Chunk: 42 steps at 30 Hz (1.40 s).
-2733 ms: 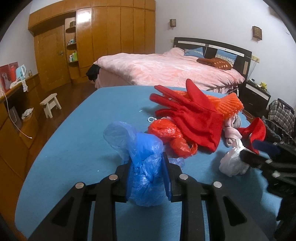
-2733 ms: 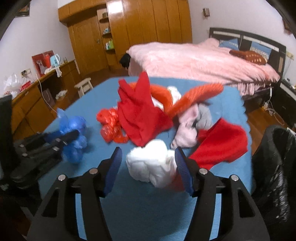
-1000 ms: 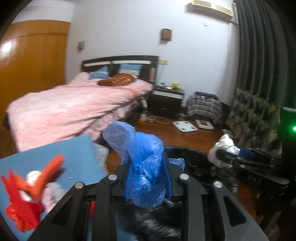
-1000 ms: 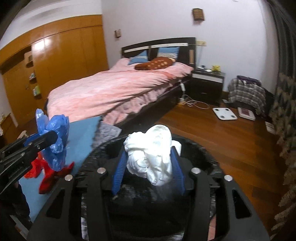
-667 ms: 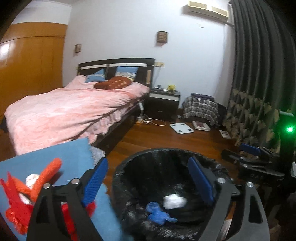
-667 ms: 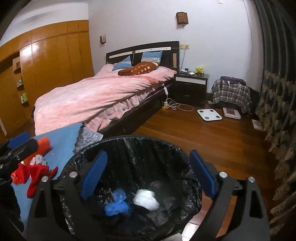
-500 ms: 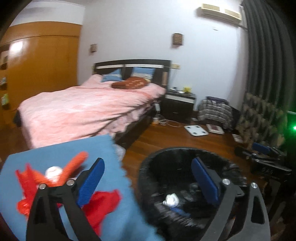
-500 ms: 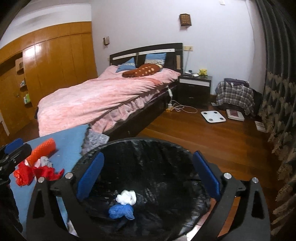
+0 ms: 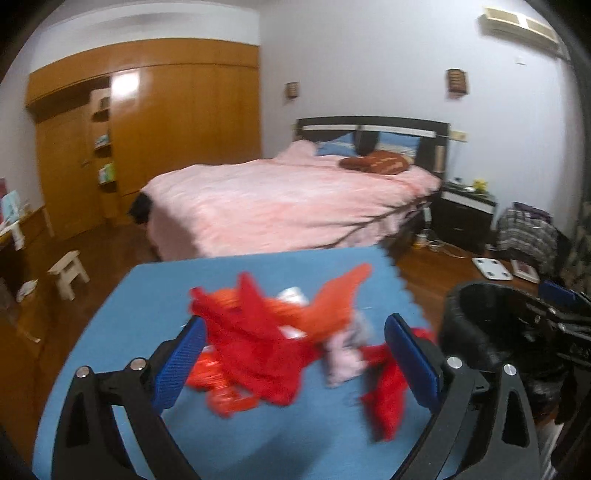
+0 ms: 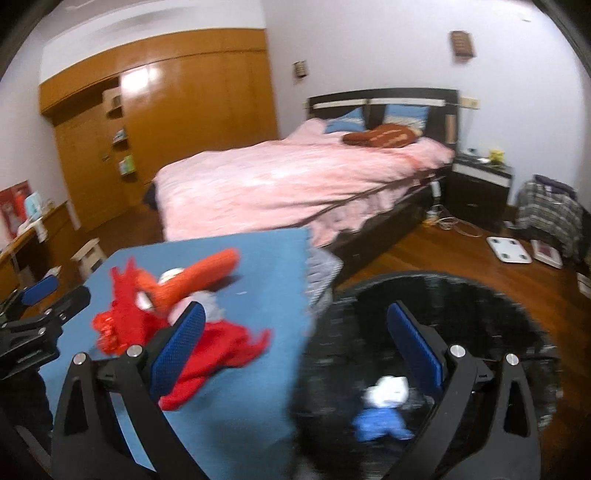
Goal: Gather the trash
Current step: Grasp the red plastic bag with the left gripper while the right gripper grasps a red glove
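Swinging toward the red pile (image 9: 258, 343) on the blue worktop (image 9: 122, 332), both grippers (image 9: 293, 354) (image 10: 295, 349) are gaping wide and empty, ready for more trash.

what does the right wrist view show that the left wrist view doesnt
Only the right wrist view looks into the black-lined bin, where a white wad and a blue bag lie. Only the left wrist view shows the wall air conditioner and the red and orange items between open jaws. Both show the blue table, pink bed, wooden wardrobe and floor scale.
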### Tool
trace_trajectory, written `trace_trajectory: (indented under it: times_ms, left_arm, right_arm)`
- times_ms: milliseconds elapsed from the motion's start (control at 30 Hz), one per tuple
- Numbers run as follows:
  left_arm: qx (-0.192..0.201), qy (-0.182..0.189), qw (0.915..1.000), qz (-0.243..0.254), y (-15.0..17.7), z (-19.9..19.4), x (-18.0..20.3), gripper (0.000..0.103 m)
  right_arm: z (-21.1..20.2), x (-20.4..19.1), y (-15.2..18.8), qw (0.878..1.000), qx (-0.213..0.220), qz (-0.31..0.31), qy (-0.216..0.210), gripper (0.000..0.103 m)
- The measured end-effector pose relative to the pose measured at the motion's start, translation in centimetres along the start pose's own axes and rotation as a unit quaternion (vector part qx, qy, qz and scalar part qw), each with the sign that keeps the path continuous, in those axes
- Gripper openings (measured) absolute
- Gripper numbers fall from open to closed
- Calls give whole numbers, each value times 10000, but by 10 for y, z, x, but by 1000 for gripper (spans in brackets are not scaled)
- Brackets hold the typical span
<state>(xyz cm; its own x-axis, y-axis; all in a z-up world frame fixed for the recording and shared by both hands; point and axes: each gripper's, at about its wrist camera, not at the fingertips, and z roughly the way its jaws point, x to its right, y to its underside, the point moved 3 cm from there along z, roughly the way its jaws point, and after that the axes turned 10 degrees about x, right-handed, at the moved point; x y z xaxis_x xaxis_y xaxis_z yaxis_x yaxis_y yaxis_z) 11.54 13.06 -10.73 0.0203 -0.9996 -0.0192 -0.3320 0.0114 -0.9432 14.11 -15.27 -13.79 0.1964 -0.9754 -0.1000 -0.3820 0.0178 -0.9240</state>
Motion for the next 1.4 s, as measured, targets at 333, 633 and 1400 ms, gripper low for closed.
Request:
trace_trajectory:
  times_ms: [333,633,1400]
  left_arm:
    - [-283,-552,9980,-83,34,15,-56,95]
    - [-503,-674,9963,-160,55,32,-67,95]
    - [-892,-670,9932,-325,77,59,-75,82]
  right_arm:
    - [50,-57,38,9979,-538,-258,-264,96]
    - [92,-53,59,9943,-1012,-324,-82,96]
    - [104,-69,69,9861,-1474,-421,-646,25]
